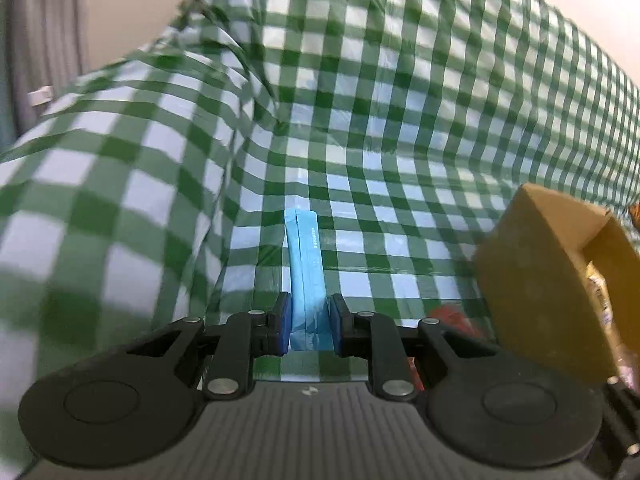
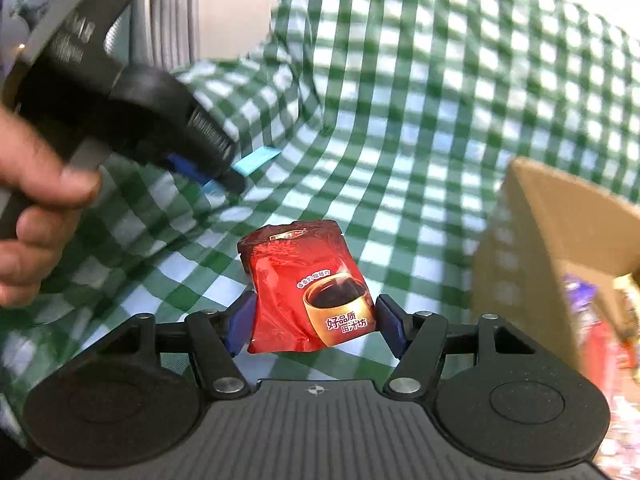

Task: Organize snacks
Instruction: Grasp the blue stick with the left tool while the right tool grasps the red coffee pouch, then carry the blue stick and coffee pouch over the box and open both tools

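Note:
My left gripper is shut on a thin light-blue snack packet, held edge-on above the checked cloth. The same packet and left gripper show at the upper left of the right wrist view, with the person's hand on the handle. My right gripper is shut on a red pouch with a coffee-cup picture, its pads against both side edges. A brown cardboard box stands at the right and holds several colourful snack packs; it also shows in the left wrist view.
A green-and-white checked cloth covers the table and rises in folds at the back and left. A pale wall and a grey curtain are behind it. Something red lies low beside the box.

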`<state>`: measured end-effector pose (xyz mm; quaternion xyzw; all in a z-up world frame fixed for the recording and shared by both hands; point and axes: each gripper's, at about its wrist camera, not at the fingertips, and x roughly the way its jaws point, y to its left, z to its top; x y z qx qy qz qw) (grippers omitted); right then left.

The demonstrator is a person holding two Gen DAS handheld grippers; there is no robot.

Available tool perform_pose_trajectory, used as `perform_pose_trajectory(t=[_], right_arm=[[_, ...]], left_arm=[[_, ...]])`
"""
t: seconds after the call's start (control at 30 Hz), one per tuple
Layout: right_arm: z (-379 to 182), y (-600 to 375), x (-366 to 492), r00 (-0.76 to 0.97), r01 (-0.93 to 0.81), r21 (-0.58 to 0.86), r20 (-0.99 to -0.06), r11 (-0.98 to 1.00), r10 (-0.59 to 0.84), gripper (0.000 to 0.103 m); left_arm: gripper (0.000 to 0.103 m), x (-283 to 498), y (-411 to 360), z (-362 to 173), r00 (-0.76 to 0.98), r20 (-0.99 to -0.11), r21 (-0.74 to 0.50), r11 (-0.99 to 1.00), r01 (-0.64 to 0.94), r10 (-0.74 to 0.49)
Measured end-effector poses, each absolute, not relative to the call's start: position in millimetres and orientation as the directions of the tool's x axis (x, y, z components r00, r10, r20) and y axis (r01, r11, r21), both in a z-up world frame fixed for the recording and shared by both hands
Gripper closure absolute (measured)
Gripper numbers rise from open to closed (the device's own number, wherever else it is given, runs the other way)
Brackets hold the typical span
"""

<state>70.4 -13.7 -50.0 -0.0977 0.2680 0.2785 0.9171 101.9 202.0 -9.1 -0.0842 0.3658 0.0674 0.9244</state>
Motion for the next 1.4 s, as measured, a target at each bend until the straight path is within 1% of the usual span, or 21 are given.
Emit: perform_pose_trajectory(t=[0.13,0.23,0.33,0.37,0.43,0.53,0.6,0.8,0.93,1.4], right_arm=[[-17.0,-41.8,45.5,0.727,-0.559,-0.036,-0.501,0.829,0.469,0.036],[10.6,-65.9,32.0,0.75,-0.555,-0.045,-0.459,0.831,0.476,0.036],[30.7,-88.3,21.3,0.766,-0.559,-0.071,-0.426,0.826,0.482,0.036],[33.5,-94.5,18.7,0.768,-0.56,-0.076,-0.42,0.825,0.483,0.036],[32.4,-108.0,13.9,0.776,-0.56,-0.087,-0.403,0.824,0.485,0.036],[22.0,-123.3,8.5,0.783,-0.543,-0.066,-0.398,0.837,0.477,0.036],[13.8,-130.7,8.9,0.786,-0.531,-0.044,-0.4,0.846,0.472,0.036],[9.3,-141.6,21.6,0.815,-0.485,-0.008,-0.365,0.874,0.449,0.036],[6.1,-149.5,30.4,0.819,-0.463,0.021,-0.371,0.886,0.437,0.036],[7.7,-157.8,26.1,0.853,-0.414,0.029,-0.337,0.91,0.399,0.036]], left_arm=[[0.081,65.4,189.8,16.6,0.748,-0.661,-0.151,0.964,-0.218,0.066],[0.081,35.9,169.2,37.9,0.789,-0.611,-0.17,0.965,-0.198,0.054],[0.081,6.9,141.9,40.9,0.841,-0.539,-0.158,0.976,-0.148,0.04],[0.081,-1.7,132.8,35.3,0.854,-0.519,-0.147,0.981,-0.129,0.034],[0.081,-4.4,117.2,31.3,0.853,-0.521,-0.117,0.987,-0.115,0.037],[0.081,-3.2,103.1,32.7,0.881,-0.473,-0.102,0.993,-0.053,-0.001],[0.081,1.9,96.7,29.0,0.877,-0.481,-0.081,0.996,-0.042,-0.003],[0.081,13.1,93.4,25.5,0.867,-0.498,-0.097,0.994,-0.043,-0.011],[0.081,17.3,95.8,21.1,0.865,-0.502,-0.096,0.995,-0.039,-0.015],[0.081,20.1,80.6,23.5,0.891,-0.447,-0.109,0.993,0.035,-0.081]])
